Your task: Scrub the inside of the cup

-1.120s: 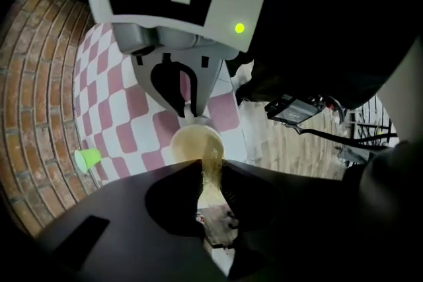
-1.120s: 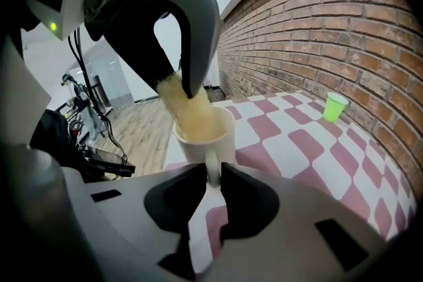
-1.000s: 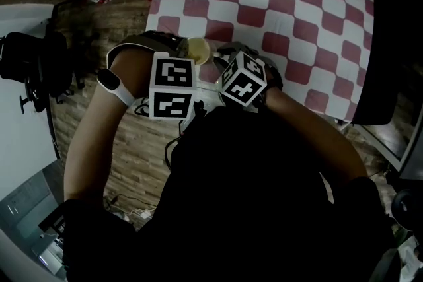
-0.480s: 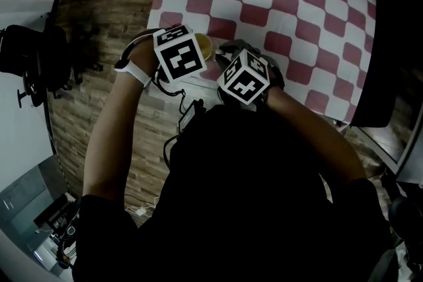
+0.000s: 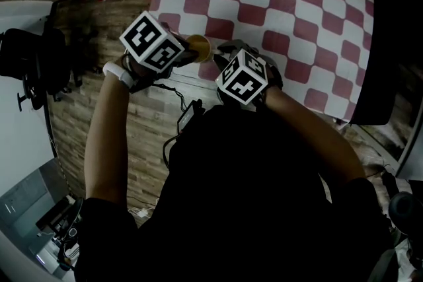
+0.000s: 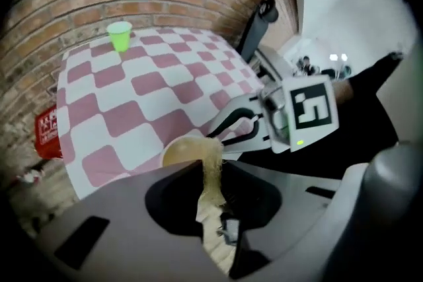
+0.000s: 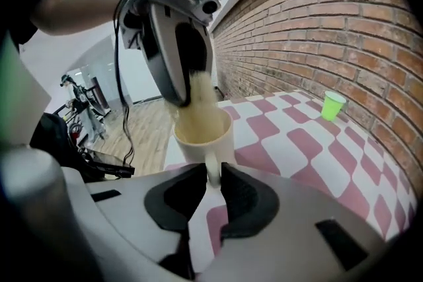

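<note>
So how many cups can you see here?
2. A white cup at the table's near edge, held by the right tongs; a green cup at the far end by the brick wall.

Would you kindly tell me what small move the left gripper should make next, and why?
Probably press the scrubber deeper and sweep it round the inner wall: the left gripper is shut on it, its end just at the mouth of the cup, while the right gripper clamps the handle, steadying the cup.
</note>
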The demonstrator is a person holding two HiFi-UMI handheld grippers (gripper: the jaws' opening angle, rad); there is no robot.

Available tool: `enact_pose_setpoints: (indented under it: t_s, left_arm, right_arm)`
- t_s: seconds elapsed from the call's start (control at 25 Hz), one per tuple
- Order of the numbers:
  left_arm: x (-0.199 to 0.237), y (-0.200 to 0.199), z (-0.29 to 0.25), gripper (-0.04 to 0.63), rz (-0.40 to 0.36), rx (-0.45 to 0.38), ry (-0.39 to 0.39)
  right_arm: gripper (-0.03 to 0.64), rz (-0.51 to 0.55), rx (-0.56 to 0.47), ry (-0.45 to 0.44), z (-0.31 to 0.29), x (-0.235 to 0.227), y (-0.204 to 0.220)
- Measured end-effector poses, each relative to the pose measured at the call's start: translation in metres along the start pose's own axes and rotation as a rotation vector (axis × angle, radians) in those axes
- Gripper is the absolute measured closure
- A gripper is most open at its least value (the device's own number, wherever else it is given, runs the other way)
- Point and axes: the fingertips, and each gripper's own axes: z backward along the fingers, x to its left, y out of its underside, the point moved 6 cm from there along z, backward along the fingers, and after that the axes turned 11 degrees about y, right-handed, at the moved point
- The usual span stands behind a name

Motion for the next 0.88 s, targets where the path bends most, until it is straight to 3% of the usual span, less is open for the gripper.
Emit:
enact_pose_setpoints:
  t_s: [0.12, 0.2, 0.24, 0.36, 0.6, 0.76, 0.88]
  left_arm:
    - [-0.031, 0.008, 0.050, 0.515, 0.010, -0.291, 0.191]
    - [-0.057, 0.012, 0.079, 0.515, -0.029, -0.500, 0.264]
    - [-0.067, 0.015, 0.090, 0.515, -0.048, -0.583, 0.252]
    - [-0.085, 0.026, 0.108, 0.515, -0.062, -0.780, 0.110]
    - [-0.099, 0.038, 0.116, 0.515, 0.140, -1.215, -0.044]
    - [-0.104, 0.049, 0.110, 0.515, 0.289, -1.415, -0.104]
    - [-0.106, 0.058, 0.114, 0.515, 0.321, -1.484, -0.133]
  right_arm:
    - [0.533, 0.005, 0.000, -0.004, 0.000, 0.000, 0.001]
    - [0.532, 0.007, -0.006, -0.006, 0.002, -0.001, 0.001]
    - [0.533, 0.003, -0.014, -0.005, 0.005, -0.002, 0.000]
    - [0.532, -0.052, -0.072, 0.007, 0.025, -0.014, -0.007]
    - [0.532, -0.229, -0.204, 0.084, 0.084, -0.058, -0.022]
    - [0.532, -0.358, -0.320, 0.120, 0.126, -0.083, -0.039]
    - [0.532, -0.427, -0.394, 0.135, 0.153, -0.088, -0.052]
